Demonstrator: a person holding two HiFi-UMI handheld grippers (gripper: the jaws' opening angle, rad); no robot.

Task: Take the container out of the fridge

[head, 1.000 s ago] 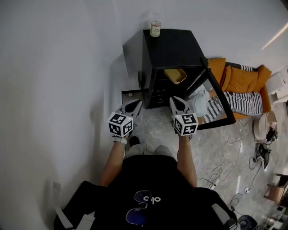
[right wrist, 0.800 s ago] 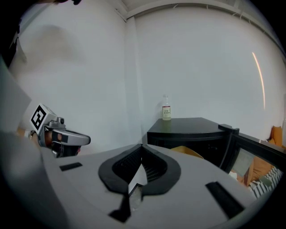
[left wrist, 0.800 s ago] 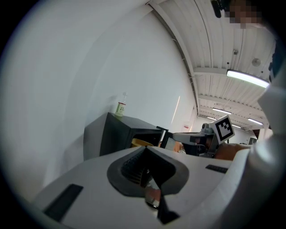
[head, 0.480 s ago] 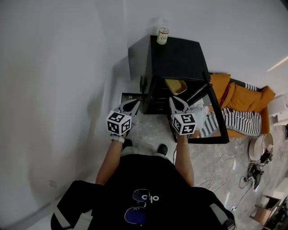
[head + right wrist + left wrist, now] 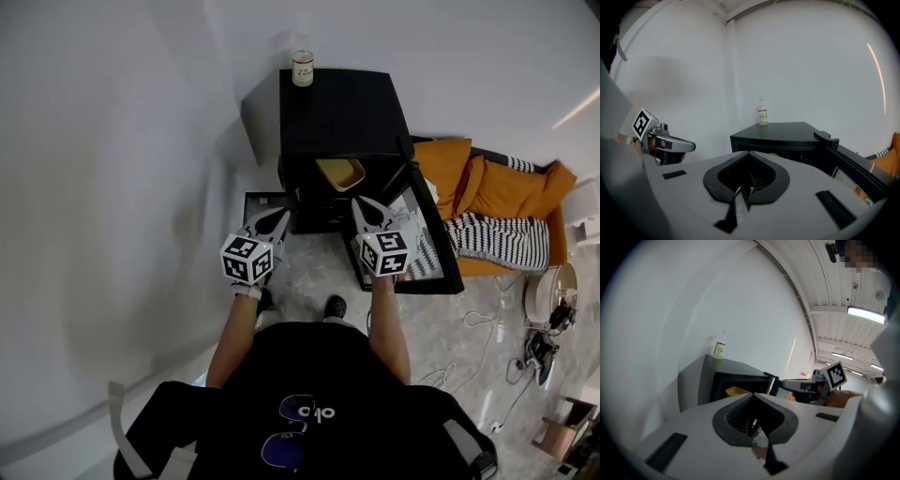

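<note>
Left hand-held gripper (image 5: 278, 218) and right hand-held gripper (image 5: 366, 208) are both kept squeezed together, nothing clamped. Compared with a second ago they've been carried a bit nearer the black fridge (image 5: 345, 105), whose door (image 5: 433, 234) is already swung open. The yellow container (image 5: 339, 172) is left untouched inside, near the top, so only the approach looks done.

Noted only the front rim of the yellow container (image 5: 339, 173) in head view; rest hidden under the fridge (image 5: 342, 108) top. Could not read the label on the bottle (image 5: 302, 68): too small. Lower fridge blocked by left gripper (image 5: 752, 399) and right gripper (image 5: 749, 154) in their own views. Door (image 5: 843, 152) lost toward the right edge there.
</note>
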